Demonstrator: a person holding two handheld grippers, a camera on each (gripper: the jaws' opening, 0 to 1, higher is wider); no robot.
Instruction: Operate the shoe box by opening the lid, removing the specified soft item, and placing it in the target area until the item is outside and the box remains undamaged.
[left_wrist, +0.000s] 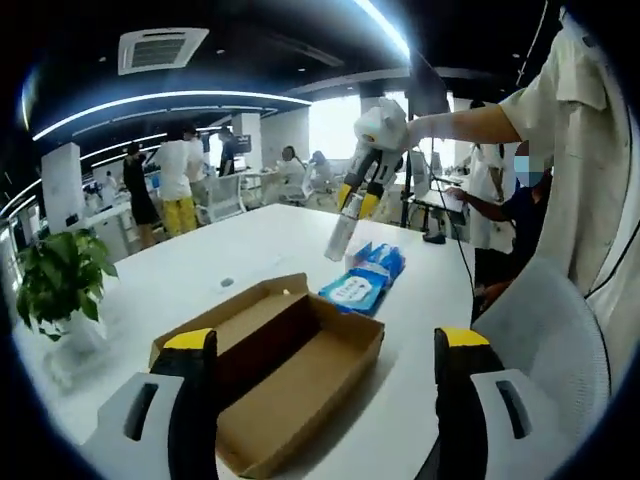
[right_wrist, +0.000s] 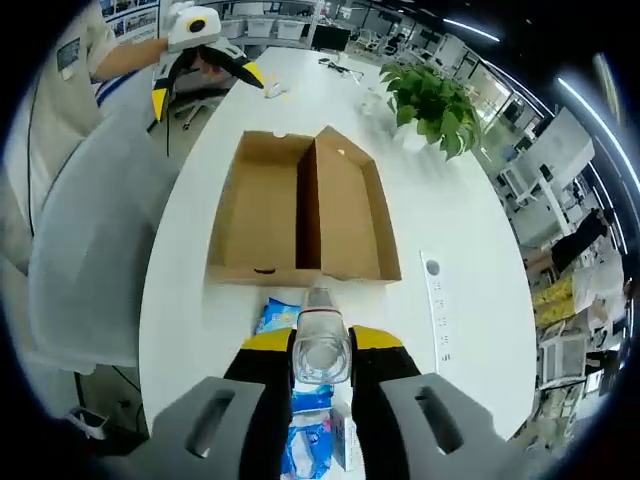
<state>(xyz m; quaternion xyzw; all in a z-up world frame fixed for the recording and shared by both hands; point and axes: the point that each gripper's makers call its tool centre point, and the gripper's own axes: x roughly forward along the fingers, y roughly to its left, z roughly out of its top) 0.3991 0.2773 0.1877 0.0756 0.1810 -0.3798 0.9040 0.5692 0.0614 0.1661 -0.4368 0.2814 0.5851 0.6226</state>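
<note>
The right tool (right_wrist: 321, 368) is clamped on a clear bottle (right_wrist: 321, 345), held up above the white counter (right_wrist: 450, 230) with the bottle's long axis running straight out along the jaws toward the open shoe box (right_wrist: 300, 205). In the left gripper view that same tool (left_wrist: 358, 203) hangs over the far side of the counter, the bottle (left_wrist: 340, 236) pointing down at a slant, just above the blue packs of wipes (left_wrist: 365, 278) that lie past the far end of the box (left_wrist: 270, 365). The box stands open with nothing in its two halves, so the held thing is already out; the spot to set it down seems to lie beside the wipes, nearer the right tool. The left tool (left_wrist: 325, 400) stands open with nothing between its jaws, at the near end of the box
</note>
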